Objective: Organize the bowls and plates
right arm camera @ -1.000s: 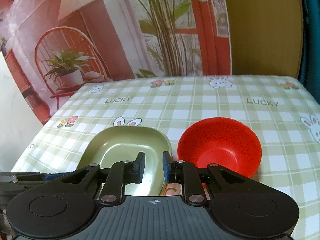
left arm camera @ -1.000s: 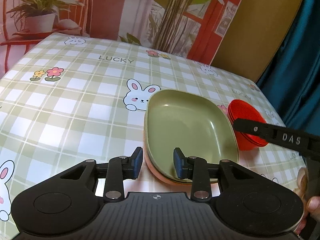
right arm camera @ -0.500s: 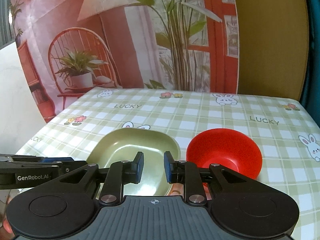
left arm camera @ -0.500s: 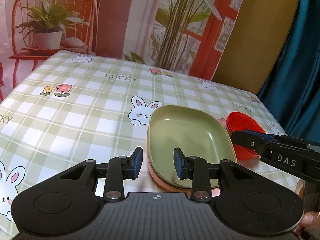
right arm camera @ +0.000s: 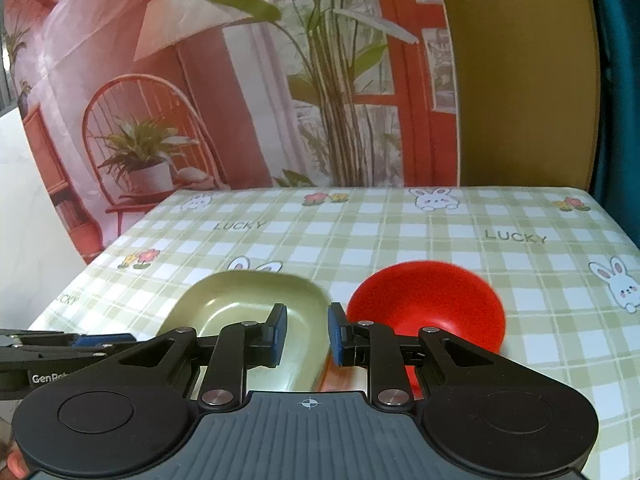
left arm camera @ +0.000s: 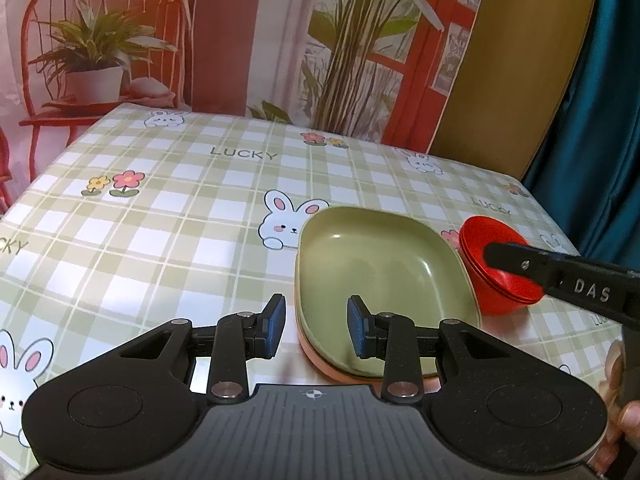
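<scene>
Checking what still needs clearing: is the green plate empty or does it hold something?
Empty. The green plate shows only its bare glossy inside in both views, sitting stacked on an orange plate.

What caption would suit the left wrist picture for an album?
Left claw hangs open over the near edge of stacked plates, green plate on top, beside stacked red bowls on a bunny-print tablecloth.

- Left gripper (left arm camera: 316,330): tilted downward, its two blue-padded fingers (left arm camera: 276,326) parted with a gap, nothing between them.
- Right gripper (right arm camera: 307,334): tilted downward, fingers parted by a narrower gap, gripping nothing.
- A hand (left arm camera: 618,408) shows at the left view's right edge, holding the right gripper's handle.
</scene>
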{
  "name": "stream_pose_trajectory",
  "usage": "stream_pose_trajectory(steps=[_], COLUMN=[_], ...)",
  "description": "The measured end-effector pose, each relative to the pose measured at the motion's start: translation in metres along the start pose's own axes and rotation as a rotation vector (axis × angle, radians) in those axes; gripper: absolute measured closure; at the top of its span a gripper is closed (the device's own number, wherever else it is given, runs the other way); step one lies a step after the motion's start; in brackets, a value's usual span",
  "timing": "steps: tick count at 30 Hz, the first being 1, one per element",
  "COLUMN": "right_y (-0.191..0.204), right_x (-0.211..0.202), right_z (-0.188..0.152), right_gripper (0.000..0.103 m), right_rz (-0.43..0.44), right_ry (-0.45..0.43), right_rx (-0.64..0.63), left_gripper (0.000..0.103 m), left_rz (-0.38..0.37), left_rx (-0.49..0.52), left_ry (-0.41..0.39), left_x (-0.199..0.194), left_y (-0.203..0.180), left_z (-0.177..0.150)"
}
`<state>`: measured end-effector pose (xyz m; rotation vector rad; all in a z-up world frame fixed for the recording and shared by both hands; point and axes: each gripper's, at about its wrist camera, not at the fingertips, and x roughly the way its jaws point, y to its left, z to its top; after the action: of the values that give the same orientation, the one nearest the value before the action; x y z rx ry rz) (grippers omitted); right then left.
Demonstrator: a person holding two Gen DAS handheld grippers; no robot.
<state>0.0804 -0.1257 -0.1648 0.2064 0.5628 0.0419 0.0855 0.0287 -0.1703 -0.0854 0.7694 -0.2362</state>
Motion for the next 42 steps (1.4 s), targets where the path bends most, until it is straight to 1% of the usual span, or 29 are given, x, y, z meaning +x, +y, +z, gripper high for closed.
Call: stream_pose_trajectory(steps=[5,10,14,16,20,23,32,34,42], right_y=[-0.016,-0.037,-0.054,-0.063,-0.078,-0.086,-0.104,-0.106,-0.113], right_x=[0.002,0.006,0.01,0.01,0.01,0.009,0.013,0.014,0.014], right_z=[0.015,0.025,0.031,0.033,0.036,0.037,0.036,0.036,0.034], right_gripper=[0.081,0.081,0.081,0.081,0.081,0.076,0.075,0.074,0.072], right_rz=[-0.016,-0.035,-0.055,-0.066,-0.078,-0.087,-0.099,-0.101,-0.102], right_ry=[-0.028,-0.039,-0.037,-0.036,-0.029,-0.03,-0.004,0.002,0.016], right_rx=[0.005,0.013,0.01,0.011,0.029,0.03,0.039,0.039,0.044], left_gripper=[0.067,0.067,0.066,0.062,0.061,0.06,0.056,0.053,0.051], left_rz=[0.017,0.016,0.005,-0.002,-0.024,-0.038,-0.063,-0.064,-0.065], left_rx=[0.023,0.05,0.062,0.069,0.087,0.102,0.134,0.137,0.138], left_ry=[-0.017,-0.03,-0.04,-0.043,-0.039,-0.034,-0.007,-0.002,0.012], left_x=[0.0,0.003,0.008,0.012,0.023,0.03,0.046,0.049,0.056], left_y=[-0.003,-0.012,-0.025,-0.031,-0.046,-0.055,-0.078,-0.081,-0.086], left_z=[0.013,0.031,0.048,0.054,0.063,0.065,0.063,0.063,0.063])
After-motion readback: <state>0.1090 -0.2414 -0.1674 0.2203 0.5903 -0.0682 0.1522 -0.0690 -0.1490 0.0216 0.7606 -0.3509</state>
